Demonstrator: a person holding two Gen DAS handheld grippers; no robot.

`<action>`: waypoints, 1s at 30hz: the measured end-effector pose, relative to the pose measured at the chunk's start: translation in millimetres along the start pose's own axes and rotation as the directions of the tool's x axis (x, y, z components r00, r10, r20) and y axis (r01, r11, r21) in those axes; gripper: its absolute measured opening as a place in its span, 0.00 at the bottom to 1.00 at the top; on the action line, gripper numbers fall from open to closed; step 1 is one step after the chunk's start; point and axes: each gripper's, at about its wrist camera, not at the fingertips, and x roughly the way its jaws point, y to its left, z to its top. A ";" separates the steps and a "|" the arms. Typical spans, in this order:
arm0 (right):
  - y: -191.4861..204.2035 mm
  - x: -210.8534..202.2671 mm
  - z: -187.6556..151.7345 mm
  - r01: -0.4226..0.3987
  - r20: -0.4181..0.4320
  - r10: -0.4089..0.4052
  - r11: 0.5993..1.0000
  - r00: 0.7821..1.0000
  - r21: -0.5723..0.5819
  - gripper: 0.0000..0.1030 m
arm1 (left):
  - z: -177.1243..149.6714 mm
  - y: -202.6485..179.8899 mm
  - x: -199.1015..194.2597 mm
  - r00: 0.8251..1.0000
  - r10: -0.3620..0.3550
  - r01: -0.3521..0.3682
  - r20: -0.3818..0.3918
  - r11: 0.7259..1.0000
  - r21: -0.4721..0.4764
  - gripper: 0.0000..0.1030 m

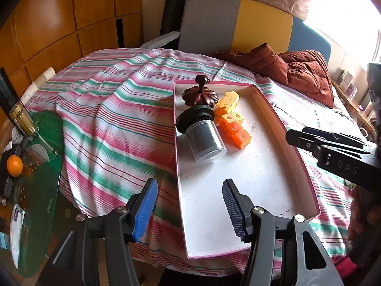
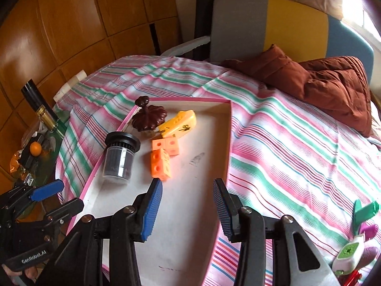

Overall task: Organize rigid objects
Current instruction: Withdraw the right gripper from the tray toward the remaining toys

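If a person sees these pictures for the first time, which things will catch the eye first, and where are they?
The eye lands first on the white tray with a pink rim, lying on the striped cloth. At its far end sit a dark wooden lid, a black-capped jar on its side, a yellow toy and orange cubes. Both grippers, left and right, hang open and empty over the tray's near end.

A home living room was indicated by a striped cloth (image 1: 114,124) spread over furniture, wood-panelled walls (image 1: 59,16), a padded jacket (image 2: 333,88) and a curtained window (image 1: 345,7).
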 end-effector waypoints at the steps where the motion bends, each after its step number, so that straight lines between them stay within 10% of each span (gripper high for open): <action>1: -2.3 -2.5 -1.6 0.005 0.004 -0.005 1.000 1.000 0.002 0.43 | 0.1 -1.0 -0.3 1.000 0.000 0.000 0.001 1.000 0.003 0.56; 30: -163.2 -98.3 -55.7 0.264 0.062 -0.294 0.919 0.954 0.294 0.43 | -2.3 -36.4 2.7 0.999 -0.025 0.028 -0.024 0.995 0.096 0.56</action>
